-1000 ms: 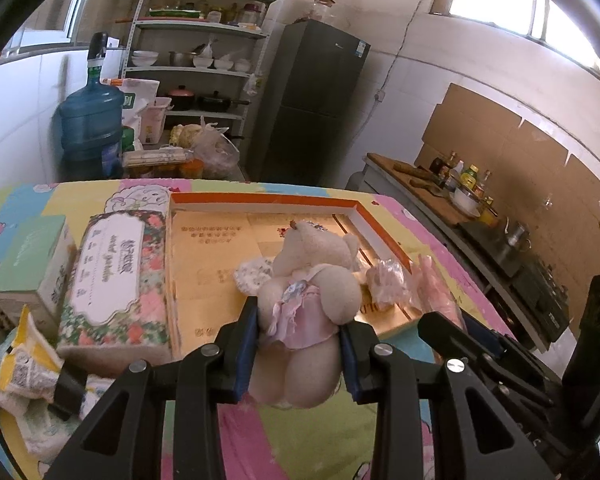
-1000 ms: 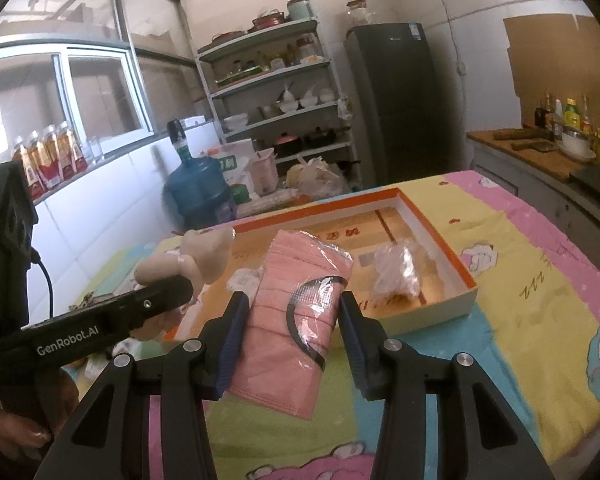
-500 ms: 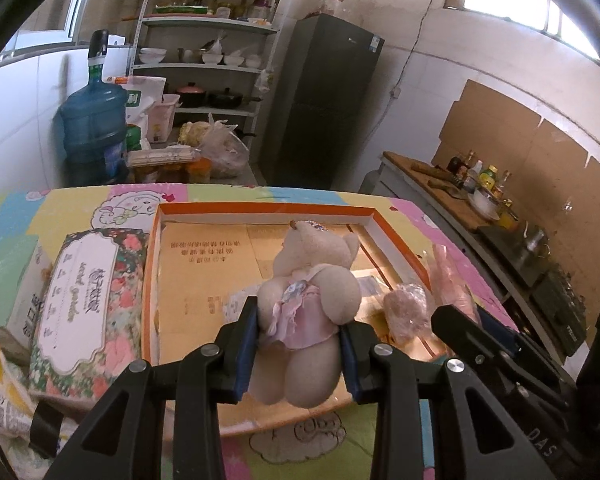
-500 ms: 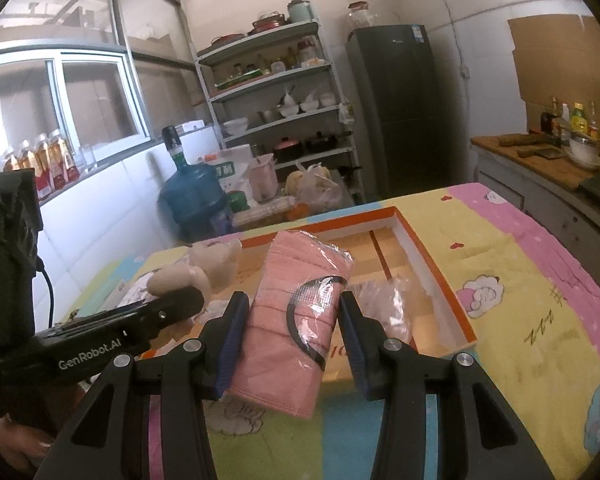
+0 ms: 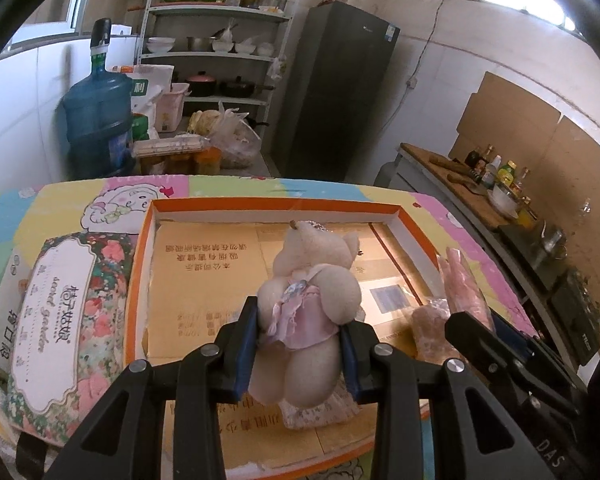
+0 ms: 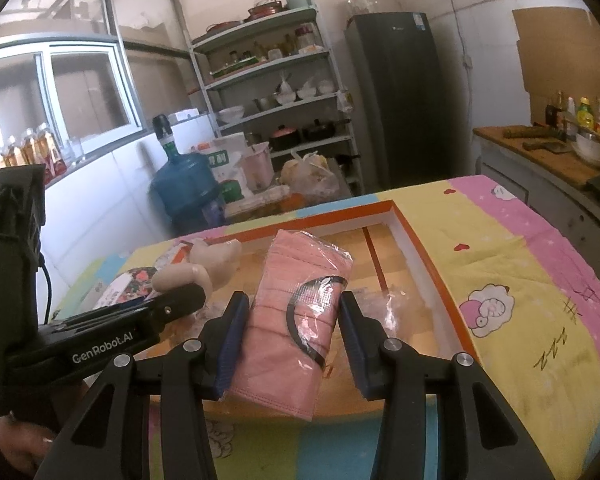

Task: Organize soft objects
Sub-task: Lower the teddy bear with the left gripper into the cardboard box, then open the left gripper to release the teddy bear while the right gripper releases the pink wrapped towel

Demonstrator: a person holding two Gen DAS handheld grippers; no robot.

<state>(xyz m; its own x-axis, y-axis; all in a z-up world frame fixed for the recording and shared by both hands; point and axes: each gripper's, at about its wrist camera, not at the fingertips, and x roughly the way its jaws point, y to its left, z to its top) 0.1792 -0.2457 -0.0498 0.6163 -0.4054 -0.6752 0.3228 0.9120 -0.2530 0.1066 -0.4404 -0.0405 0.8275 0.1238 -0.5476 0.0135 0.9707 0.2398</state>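
Observation:
My left gripper is shut on a cream teddy bear in a pink dress, held upright over the near part of the orange-rimmed cardboard tray. My right gripper is shut on a pack of pink face masks in clear wrap, held above the tray's near edge. In the left wrist view that pack shows at the right, above a small clear bag lying in the tray. The bear and the left gripper body appear at the left of the right wrist view.
A floral tissue pack lies left of the tray on the colourful tablecloth. Behind the table stand a blue water jug, a shelf rack and a dark fridge. A kitchen counter runs along the right.
Both grippers have moved forward over the table with their loads, so the bear and the mask pack now hang above the tray instead of in front of it. Neither grip changed.

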